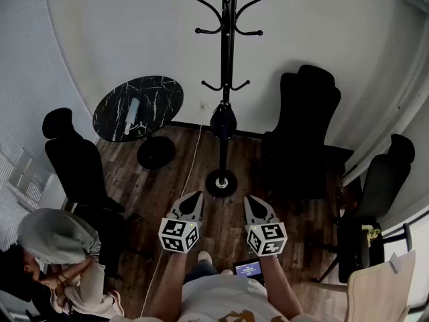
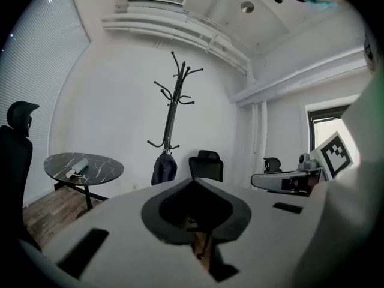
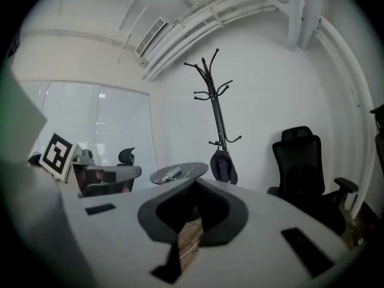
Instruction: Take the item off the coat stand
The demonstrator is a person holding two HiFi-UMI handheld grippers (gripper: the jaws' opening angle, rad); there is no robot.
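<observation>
The dark bag (image 1: 223, 121) hangs low on the coat stand (image 1: 228, 45), right at centre frame in the head view, dangling off one of the lower hooks with the upper hooks bare above it. In the left gripper view, the bag (image 2: 163, 168) sits just left of centre under the stand (image 2: 174, 101). The right gripper view has the bag (image 3: 223, 165) a touch right of centre below the stand (image 3: 215, 95). Both claws are well short of it. The left gripper (image 1: 193, 198) and right gripper (image 1: 252, 201) sit side by side at lower centre, pointing up the frame toward the stand's round base. The left gripper (image 2: 193, 182) is clenched, tips meeting, nothing caught between them, and the right gripper (image 3: 195, 183) is clenched and empty too. Out wider, a round marble table (image 1: 157, 96) stands left of the stand with a pale roll (image 1: 132, 107) lying on it, a black office chair (image 1: 305, 126) stands to the right, and a seated person (image 1: 57, 247) is at the lower left corner over the wooden floor (image 1: 167, 180).
</observation>
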